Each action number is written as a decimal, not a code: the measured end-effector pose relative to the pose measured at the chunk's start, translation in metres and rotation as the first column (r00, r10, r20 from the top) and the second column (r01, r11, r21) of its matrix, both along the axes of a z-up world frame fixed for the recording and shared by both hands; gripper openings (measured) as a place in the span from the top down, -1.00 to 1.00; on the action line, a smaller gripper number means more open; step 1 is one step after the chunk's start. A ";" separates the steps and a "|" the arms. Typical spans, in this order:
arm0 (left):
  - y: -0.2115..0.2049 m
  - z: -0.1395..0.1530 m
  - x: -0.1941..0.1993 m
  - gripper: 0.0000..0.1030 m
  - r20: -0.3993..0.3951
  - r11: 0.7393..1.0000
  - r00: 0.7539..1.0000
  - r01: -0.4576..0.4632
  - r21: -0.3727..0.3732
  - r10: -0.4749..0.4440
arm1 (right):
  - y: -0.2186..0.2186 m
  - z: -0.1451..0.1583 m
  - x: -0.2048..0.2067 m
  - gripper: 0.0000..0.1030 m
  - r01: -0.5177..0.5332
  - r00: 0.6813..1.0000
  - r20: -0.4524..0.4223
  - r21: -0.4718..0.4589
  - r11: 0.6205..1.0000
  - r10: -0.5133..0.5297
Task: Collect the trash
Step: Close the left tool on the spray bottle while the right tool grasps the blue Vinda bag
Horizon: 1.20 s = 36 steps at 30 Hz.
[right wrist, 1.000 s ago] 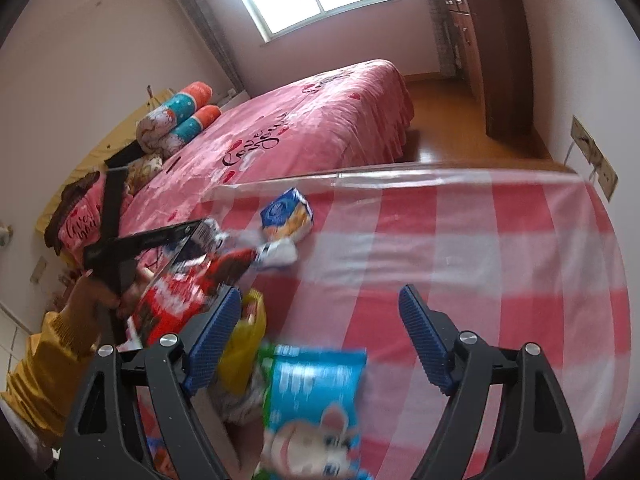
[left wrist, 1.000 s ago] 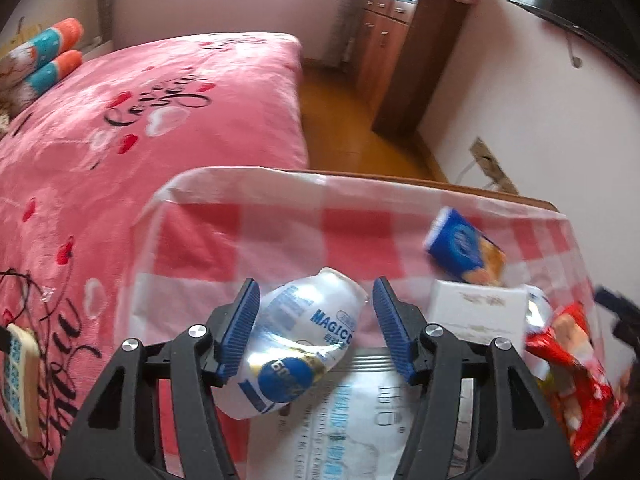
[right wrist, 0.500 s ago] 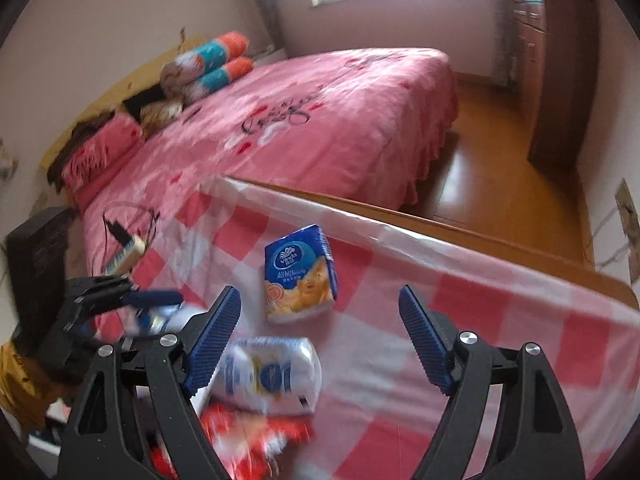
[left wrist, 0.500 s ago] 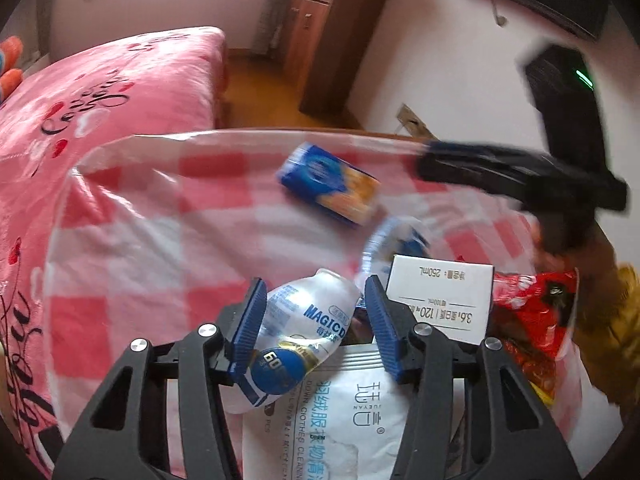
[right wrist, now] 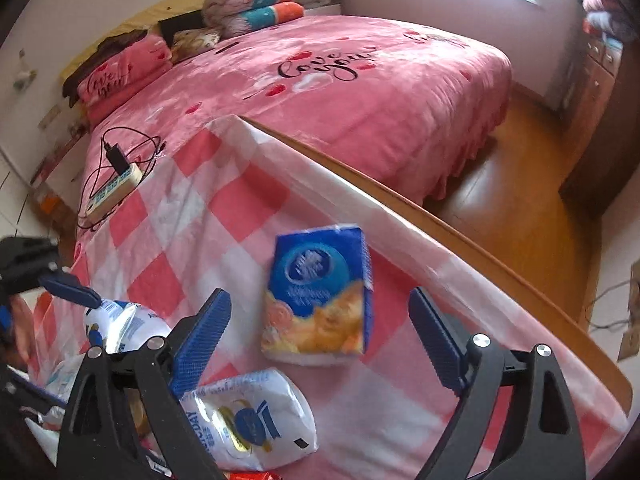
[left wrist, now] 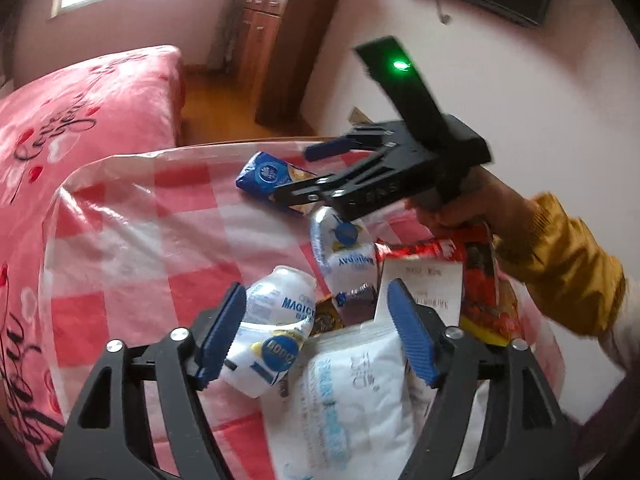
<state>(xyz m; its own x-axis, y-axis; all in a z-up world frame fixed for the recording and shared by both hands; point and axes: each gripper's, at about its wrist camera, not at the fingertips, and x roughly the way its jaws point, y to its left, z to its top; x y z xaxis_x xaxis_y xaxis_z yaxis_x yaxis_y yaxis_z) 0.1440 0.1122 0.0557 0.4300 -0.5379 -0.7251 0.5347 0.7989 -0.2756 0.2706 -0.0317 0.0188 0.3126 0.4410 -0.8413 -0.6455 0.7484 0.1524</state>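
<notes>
Trash lies on a pink checked tablecloth point(left wrist: 132, 240). My left gripper point(left wrist: 316, 336) is open over a pile: a white MAGIC pouch point(left wrist: 272, 332) against its left finger, a white wipes packet point(left wrist: 352, 396), a white carton point(left wrist: 420, 288), a red snack bag point(left wrist: 480, 280) and a second white pouch point(left wrist: 344, 248). My right gripper point(right wrist: 320, 344) is open, its jaws astride a blue tissue pack point(right wrist: 318, 296) that lies flat on the cloth. It also shows in the left wrist view point(left wrist: 296, 176), held above the blue pack point(left wrist: 268, 174).
A pink bed point(right wrist: 320, 80) borders the table, with a power strip and cables point(right wrist: 116, 188) near the cloth's edge. A wooden table edge point(right wrist: 440, 232) runs along the far side. A brown cabinet point(left wrist: 288, 40) stands by the wall.
My left gripper has opened wider and no longer squeezes the MAGIC pouch. My right gripper has moved forward so that the blue tissue pack lies between its jaws.
</notes>
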 end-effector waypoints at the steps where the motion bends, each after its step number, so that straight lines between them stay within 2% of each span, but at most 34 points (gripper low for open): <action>1: 0.001 -0.002 0.000 -0.46 0.005 1.000 1.000 0.002 0.018 -0.003 | 0.003 -0.002 -0.001 -0.74 -0.011 1.000 0.003 -0.005 1.000 0.011; 3: 0.004 -0.008 0.002 -0.46 -0.007 0.999 1.000 0.004 0.042 -0.003 | 0.012 -0.009 -0.003 -0.74 -0.030 0.999 0.010 -0.032 0.999 0.030; 5: 0.010 -0.017 0.003 -0.46 -0.048 1.000 0.999 0.008 0.012 -0.008 | 0.019 -0.013 -0.008 -0.77 -0.050 0.998 0.036 -0.056 0.997 0.052; 7: 0.008 -0.023 0.005 -0.46 -0.056 1.000 0.998 0.003 0.019 -0.002 | 0.024 -0.014 -0.011 -0.77 -0.056 0.996 0.067 -0.076 0.996 0.061; 9: 0.009 -0.027 0.010 -0.46 -0.069 1.000 0.998 0.004 -0.007 -0.005 | 0.027 -0.016 -0.014 -0.72 -0.055 0.994 0.092 -0.096 0.994 0.064; 11: 0.010 -0.032 0.016 -0.46 -0.090 1.000 0.996 -0.010 -0.029 0.007 | 0.029 -0.016 -0.018 -0.58 -0.067 0.990 0.117 -0.107 0.992 0.079; 13: 0.008 -0.039 0.016 -0.46 -0.092 1.000 0.996 0.000 -0.008 -0.001 | 0.029 -0.015 -0.022 -0.39 -0.077 0.988 0.125 -0.103 0.992 0.089; 14: 0.007 -0.037 0.011 -0.46 -0.066 1.000 0.998 0.007 -0.001 -0.007 | 0.028 -0.014 -0.023 -0.35 -0.078 0.988 0.126 -0.100 0.992 0.091; 16: 0.002 -0.037 0.007 -0.46 -0.051 1.000 0.999 0.010 0.020 -0.009 | 0.028 -0.013 -0.025 -0.13 -0.083 0.987 0.128 -0.096 0.992 0.095; 17: -0.002 -0.035 0.005 -0.45 -0.049 1.000 0.999 0.009 0.028 -0.008 | 0.028 -0.012 -0.027 -0.10 -0.081 0.987 0.129 -0.098 0.992 0.093; 20: -0.002 -0.034 0.001 -0.15 -0.067 1.000 0.998 0.006 0.009 -0.006 | 0.025 -0.010 -0.032 -0.02 -0.078 0.987 0.131 -0.108 0.991 0.092; 22: -0.004 -0.033 -0.003 0.03 -0.061 0.999 0.998 -0.030 0.041 0.033 | 0.024 -0.008 -0.037 0.04 -0.073 0.985 0.143 -0.126 0.989 0.091; 23: -0.005 -0.033 -0.004 0.16 -0.057 0.997 0.997 -0.044 0.056 0.047 | 0.022 -0.007 -0.040 0.05 -0.069 0.985 0.148 -0.133 0.989 0.089; 26: -0.002 -0.030 -0.009 0.16 -0.065 0.994 0.993 -0.098 0.046 0.101 | 0.012 0.002 -0.048 0.07 -0.048 0.985 0.160 -0.129 0.990 0.069; 30: 0.005 -0.018 -0.025 0.17 -0.020 0.988 0.988 -0.153 0.032 0.154 | -0.010 0.020 -0.063 0.07 0.015 0.981 0.196 -0.098 0.995 0.005; 36: 0.006 0.000 -0.047 0.18 0.022 0.982 0.982 -0.186 0.015 0.186 | -0.035 0.043 -0.086 0.08 0.107 0.968 0.230 -0.032 0.994 -0.097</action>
<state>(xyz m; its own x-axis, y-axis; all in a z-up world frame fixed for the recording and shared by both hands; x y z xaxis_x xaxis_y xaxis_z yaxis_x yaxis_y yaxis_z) 0.0970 0.1178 0.0560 0.5359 -0.4351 -0.7235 0.3817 0.8893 -0.2520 0.1844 -0.0670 0.0616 0.5396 0.3616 -0.7603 -0.5796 0.8145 -0.0240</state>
